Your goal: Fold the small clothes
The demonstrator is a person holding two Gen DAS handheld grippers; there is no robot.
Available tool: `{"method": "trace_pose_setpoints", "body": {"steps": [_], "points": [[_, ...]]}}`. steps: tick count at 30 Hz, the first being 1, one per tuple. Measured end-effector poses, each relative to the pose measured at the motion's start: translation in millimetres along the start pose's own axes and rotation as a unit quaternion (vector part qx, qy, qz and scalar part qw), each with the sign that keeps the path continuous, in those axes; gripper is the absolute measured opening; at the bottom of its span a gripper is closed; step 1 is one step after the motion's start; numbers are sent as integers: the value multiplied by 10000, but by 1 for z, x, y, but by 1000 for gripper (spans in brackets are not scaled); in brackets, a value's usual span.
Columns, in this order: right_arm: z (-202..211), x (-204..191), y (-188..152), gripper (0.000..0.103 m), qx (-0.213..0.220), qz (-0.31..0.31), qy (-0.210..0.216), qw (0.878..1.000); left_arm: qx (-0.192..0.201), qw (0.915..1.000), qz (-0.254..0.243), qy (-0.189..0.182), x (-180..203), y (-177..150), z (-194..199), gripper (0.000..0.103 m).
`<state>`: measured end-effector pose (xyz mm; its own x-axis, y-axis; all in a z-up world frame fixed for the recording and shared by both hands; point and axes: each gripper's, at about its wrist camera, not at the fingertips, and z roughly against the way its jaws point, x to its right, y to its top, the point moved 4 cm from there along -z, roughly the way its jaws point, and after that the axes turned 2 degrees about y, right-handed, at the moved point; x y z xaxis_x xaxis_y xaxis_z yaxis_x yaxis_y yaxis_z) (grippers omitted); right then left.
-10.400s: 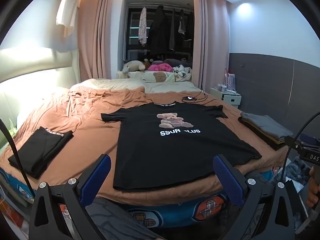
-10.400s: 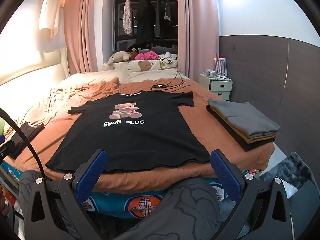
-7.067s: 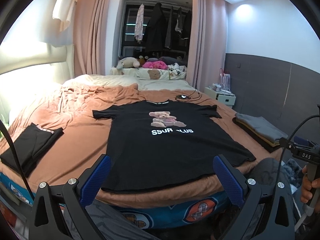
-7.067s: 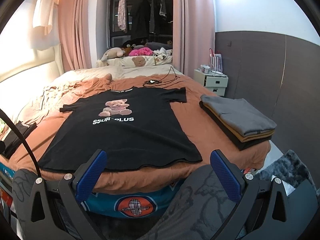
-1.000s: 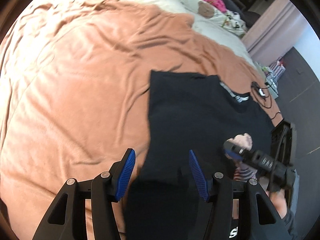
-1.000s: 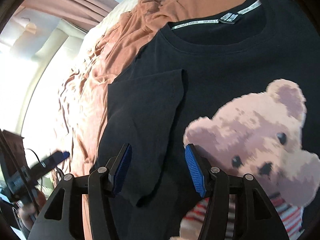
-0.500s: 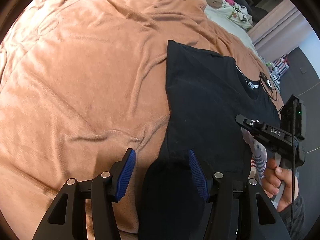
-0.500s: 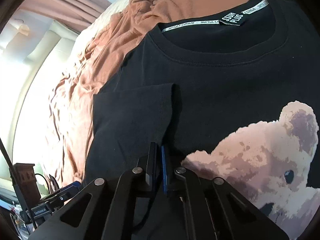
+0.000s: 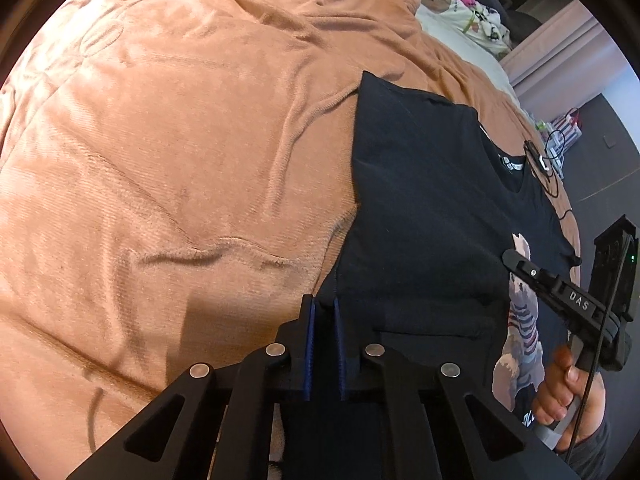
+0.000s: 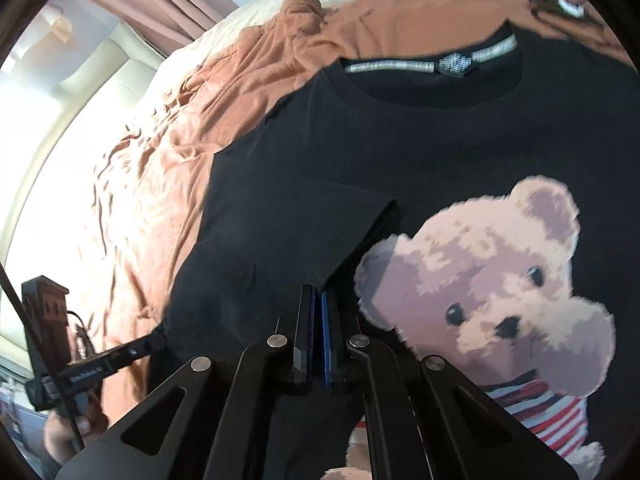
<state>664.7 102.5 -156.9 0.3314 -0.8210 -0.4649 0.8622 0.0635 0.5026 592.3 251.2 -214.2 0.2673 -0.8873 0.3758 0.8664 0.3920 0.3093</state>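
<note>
Both your grippers have hold of the black teddy-bear T-shirt [image 10: 460, 128], which lies face up on the rust-brown blanket [image 9: 168, 152] of the bed, as the side fold gets under way. Your right gripper [image 10: 316, 300] is pinched shut on the hem of the sleeve [image 10: 288, 232], already turned in over the chest beside the bear print [image 10: 492, 276]. Your left gripper [image 9: 323, 312] has just been closing and, as far as the dark cloth lets you judge, is clamped on the shirt's side edge lower down. The next move likely calls for lifting both holds together and carrying that long edge across toward the print, keeping it taut. The blanket beside the shirt lies bare though rumpled; a black cable [image 9: 548, 160] sits just past the collar.
</note>
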Motion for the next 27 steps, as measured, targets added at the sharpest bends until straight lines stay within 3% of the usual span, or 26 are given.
{"method": "trace_pose_setpoints", "body": {"steps": [8,10,11,12,20,24,25,27], "points": [[-4,13,-8,4,-396,-394,-10,9984,145,9999,68,10,0,1,9,13],[1,12,-13,25,-413,-463,158,9979,213,9997,134,-25,-1,1,15,27],[5,11,-13,43,-378,-485,273,9977,256,9995,176,-35,-3,0,19,31],[9,8,-15,50,-326,-484,399,9975,289,9994,192,-32,-3,0,22,37],[12,-14,-39,50,-635,-455,940,9925,439,9989,145,99,-5,-13,47,41],[0,-17,-40,50,-635,-510,792,9935,487,9986,204,72,-6,-22,58,41],[-4,-17,-39,47,-665,-574,782,9931,498,9986,185,80,-6,-23,60,42],[-18,-17,-38,31,-831,-756,747,9909,497,9986,149,119,-6,-25,63,42]]}}
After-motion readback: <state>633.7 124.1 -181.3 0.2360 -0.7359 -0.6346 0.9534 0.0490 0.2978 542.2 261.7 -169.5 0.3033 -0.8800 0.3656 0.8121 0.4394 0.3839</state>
